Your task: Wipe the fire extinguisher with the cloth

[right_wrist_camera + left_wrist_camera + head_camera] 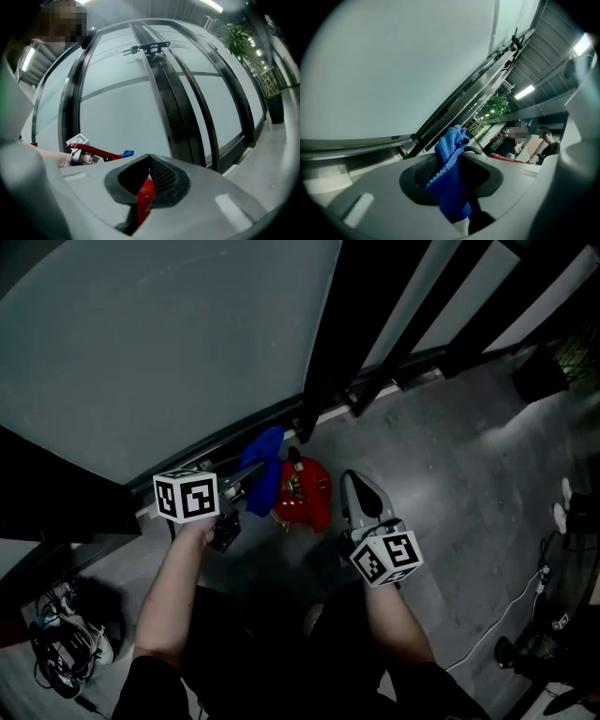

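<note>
- The red fire extinguisher (304, 495) stands on the gray floor (450, 456), in the middle of the head view, right by the bottom of a big glass wall (169, 334).
- The left gripper (251, 472) is on the left side of the fire extinguisher. Its jaws are pressed together on a blue cloth (451, 178).
- The cloth sticks out past the jaw tips. In the head view it lies at the upper left of the fire extinguisher, touching it or almost touching it.
- The right gripper (351, 486) is on the right side of the fire extinguisher. Its jaws pinch a thin red part of it, as the right gripper view shows.
- In the right gripper view, the fire extinguisher's red handle shows at the middle left, with a bit of blue cloth just past it.
- A dark post (342, 324) runs up the glass wall behind the fire extinguisher.
- A potted plant (555, 360) stands at the upper right of the head view.
- A pile of wires (58, 645) lies at the lower left.
</note>
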The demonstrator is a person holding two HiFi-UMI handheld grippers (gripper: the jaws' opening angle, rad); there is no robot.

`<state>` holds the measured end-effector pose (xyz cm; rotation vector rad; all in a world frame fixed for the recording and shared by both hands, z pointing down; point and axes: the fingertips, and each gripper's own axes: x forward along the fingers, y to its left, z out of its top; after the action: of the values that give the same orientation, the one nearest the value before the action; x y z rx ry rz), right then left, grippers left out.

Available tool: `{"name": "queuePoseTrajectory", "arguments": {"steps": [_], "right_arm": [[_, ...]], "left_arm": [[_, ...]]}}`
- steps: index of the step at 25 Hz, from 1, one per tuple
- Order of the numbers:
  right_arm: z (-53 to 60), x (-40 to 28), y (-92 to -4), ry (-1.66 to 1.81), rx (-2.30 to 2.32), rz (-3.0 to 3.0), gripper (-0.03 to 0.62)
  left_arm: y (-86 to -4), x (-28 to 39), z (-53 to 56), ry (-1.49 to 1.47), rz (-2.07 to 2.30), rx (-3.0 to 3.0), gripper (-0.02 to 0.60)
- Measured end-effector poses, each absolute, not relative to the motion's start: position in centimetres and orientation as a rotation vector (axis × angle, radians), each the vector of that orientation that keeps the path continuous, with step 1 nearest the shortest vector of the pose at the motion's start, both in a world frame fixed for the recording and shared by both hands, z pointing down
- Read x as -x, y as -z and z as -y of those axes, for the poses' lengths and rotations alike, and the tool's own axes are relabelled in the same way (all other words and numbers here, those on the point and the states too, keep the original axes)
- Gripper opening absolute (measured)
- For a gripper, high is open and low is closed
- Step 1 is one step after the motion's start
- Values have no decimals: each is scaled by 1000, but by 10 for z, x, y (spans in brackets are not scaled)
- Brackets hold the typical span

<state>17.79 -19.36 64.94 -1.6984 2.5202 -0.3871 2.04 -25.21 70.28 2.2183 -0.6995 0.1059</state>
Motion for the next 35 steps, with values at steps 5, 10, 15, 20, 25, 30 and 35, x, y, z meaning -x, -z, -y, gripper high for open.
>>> {"name": "queuePoseTrajectory", "arguments": {"steps": [5,10,15,20,25,30,35], "right_arm": [[197,-169,-650,367,1678,-2546,3],[199,-168,-651,413,1676,-2507,3],[195,-169,-648,384,1695,-2510,3],[190,-168,-648,383,1696,-2523,3],[185,-161,-642,364,1685,-2532,3],[183,-159,-637,376,1688,-2505,3],[177,-155,-632,378,1663,-2509,3]], "left_arm": [[-743,-8,236,-53,691,-2067,135],[-787,-3,228,-107,712,-2003,135],[-825,-4,218,-192,741,-1975,135],[-846,-2,215,-139,731,-1899,135],[-884,0,217,-148,802,-1811,135],[-921,1,214,-101,879,-1686,135],[-944,0,215,-62,869,-1635,135]]}}
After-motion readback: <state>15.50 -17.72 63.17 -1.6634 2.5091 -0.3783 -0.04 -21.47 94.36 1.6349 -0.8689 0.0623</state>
